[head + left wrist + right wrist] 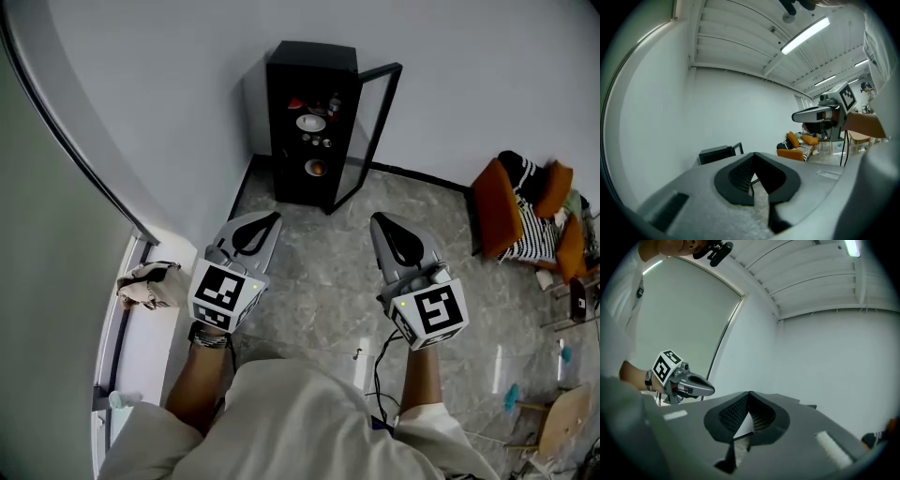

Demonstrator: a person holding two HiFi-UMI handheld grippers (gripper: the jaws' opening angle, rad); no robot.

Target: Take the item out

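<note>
A tall black cabinet [291, 70] stands against the far wall with its glass door [367, 136] swung open to the right. Its shelves hold a white plate [310, 122], a dish with something orange [316, 168] and small items. My left gripper [272, 218] and right gripper [377, 221] hover side by side over the floor, well short of the cabinet, both shut with nothing in them. In the left gripper view the jaws [753, 156] meet at the tips, with the cabinet [717, 153] behind. In the right gripper view the jaws [750, 394] are also closed together.
An orange sofa [499, 206] with a striped blanket sits at the right. A crumpled cloth [145, 284] lies on the window sill at the left. A wooden chair [565, 420] stands at the lower right. A black cable [380, 361] trails over the marble floor.
</note>
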